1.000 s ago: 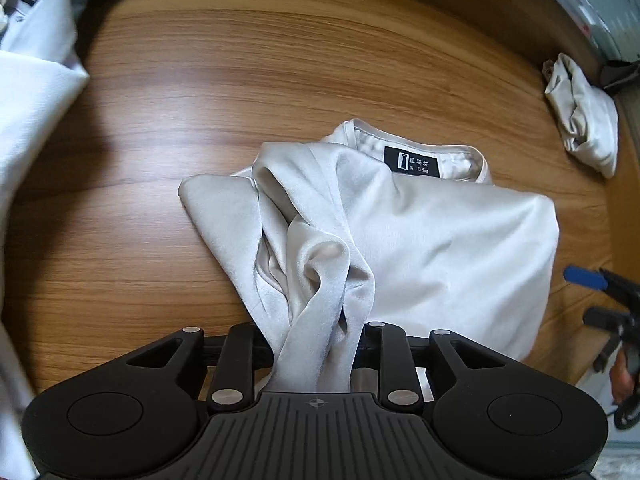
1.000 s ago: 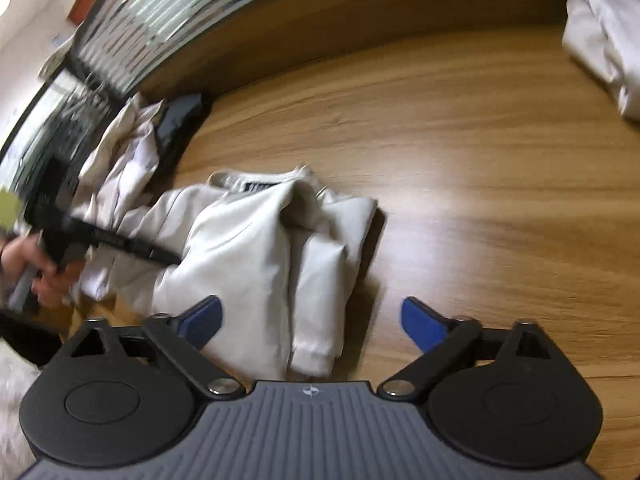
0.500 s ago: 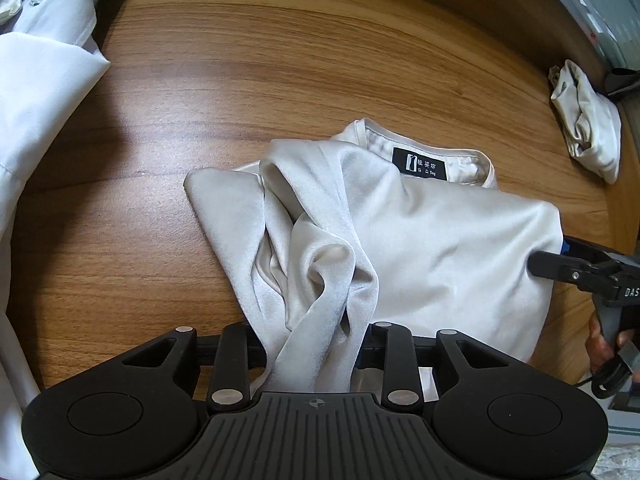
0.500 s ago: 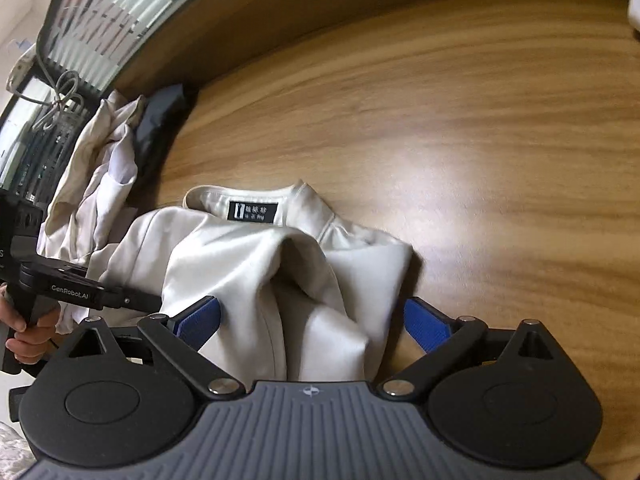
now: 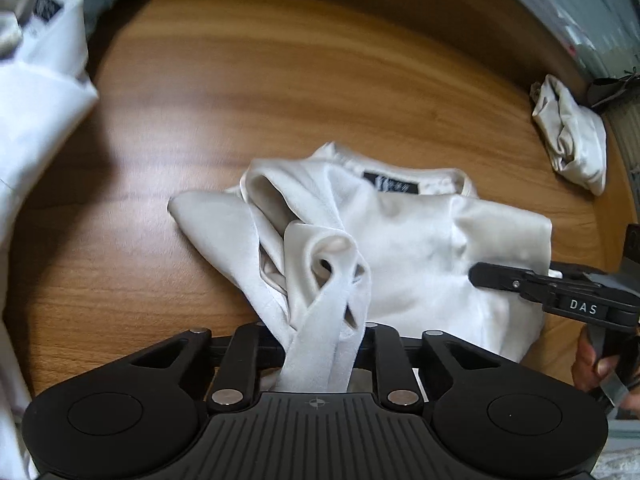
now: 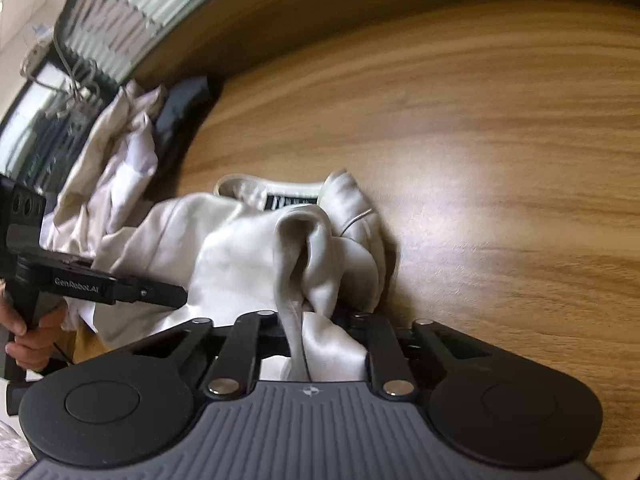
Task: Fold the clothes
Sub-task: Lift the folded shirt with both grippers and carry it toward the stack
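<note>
Since the earlier frames, my right gripper [image 6: 316,344] has come in over the cream shirt [image 5: 420,248], and its jaws have just been closing; a fold of the cloth now sits clamped between them. My left gripper [image 5: 320,356] has lifted slightly, and its jaws have also just tightened on a bunched strip of the same shirt. The shirt lies crumpled on the wooden table [image 5: 260,92], collar label [image 5: 390,188] facing up. Beyond the shirt, towards the table's far right edge in the left view, lies a small crumpled cloth [image 5: 568,136]. Left of the shirt in that view, a white garment [image 5: 36,112] rests at the table's edge. A dark item [image 6: 184,108] lies beside another pale pile [image 6: 112,160] in the right view.
</note>
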`<control>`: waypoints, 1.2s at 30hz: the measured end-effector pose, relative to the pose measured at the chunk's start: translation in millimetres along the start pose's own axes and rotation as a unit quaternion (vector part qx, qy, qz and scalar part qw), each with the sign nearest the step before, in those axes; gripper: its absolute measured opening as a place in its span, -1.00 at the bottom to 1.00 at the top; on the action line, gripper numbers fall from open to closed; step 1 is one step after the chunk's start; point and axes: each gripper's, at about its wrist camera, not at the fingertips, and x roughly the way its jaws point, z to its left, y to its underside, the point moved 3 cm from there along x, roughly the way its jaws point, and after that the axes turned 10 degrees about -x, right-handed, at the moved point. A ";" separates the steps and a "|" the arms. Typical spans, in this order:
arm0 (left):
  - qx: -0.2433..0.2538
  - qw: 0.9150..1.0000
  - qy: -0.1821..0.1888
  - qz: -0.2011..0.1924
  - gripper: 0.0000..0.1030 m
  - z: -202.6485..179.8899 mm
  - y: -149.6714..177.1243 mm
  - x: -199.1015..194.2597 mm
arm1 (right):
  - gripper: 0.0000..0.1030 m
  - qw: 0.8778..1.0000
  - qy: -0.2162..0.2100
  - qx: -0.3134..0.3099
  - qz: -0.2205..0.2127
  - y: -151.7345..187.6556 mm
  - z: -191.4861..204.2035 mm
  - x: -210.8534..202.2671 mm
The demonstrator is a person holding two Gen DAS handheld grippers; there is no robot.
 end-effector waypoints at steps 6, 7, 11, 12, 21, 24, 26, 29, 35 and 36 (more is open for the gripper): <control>0.012 0.999 -0.007 -0.045 -0.67 -53.7 10.8 -21.9 | -0.77 0.999 0.031 -0.020 -0.032 -4.6 7.0 -42.1; 0.016 0.999 -0.008 -0.050 -0.67 -64.1 12.4 -23.3 | -0.77 0.998 0.035 -0.021 -0.037 -5.8 5.8 -50.5; 0.032 0.998 -0.007 -0.061 -0.67 -109.6 15.2 -25.1 | -0.77 0.997 0.049 -0.025 -0.048 -13.3 -11.2 -90.6; 0.034 0.998 -0.005 -0.061 -0.67 -121.6 13.7 -24.2 | -0.77 0.997 0.054 -0.028 -0.050 -15.5 -17.4 -103.0; 0.043 0.996 0.045 -0.070 -0.66 -258.5 -5.4 14.7 | -0.77 0.990 0.116 -0.042 -0.070 -38.0 -101.0 -225.9; 0.049 0.994 0.059 -0.076 -0.66 -306.8 -17.6 30.8 | -0.77 0.986 0.136 -0.046 -0.089 -46.0 -137.0 -266.1; 0.057 0.993 0.067 -0.079 -0.66 -335.9 -26.5 40.4 | -0.77 0.982 0.153 -0.046 -0.101 -53.6 -163.5 -290.4; 0.066 0.991 0.075 -0.088 -0.66 -378.5 -42.3 54.4 | -0.77 0.975 0.182 -0.047 -0.116 -68.0 -201.8 -322.5; 0.068 0.988 0.091 -0.102 -0.66 -443.5 -80.0 84.0 | -0.77 0.956 0.244 -0.082 -0.143 -104.8 -256.8 -365.7; 0.066 0.988 0.093 -0.104 -0.66 -451.5 -86.4 89.3 | -0.77 0.952 0.256 -0.091 -0.142 -111.3 -262.9 -367.1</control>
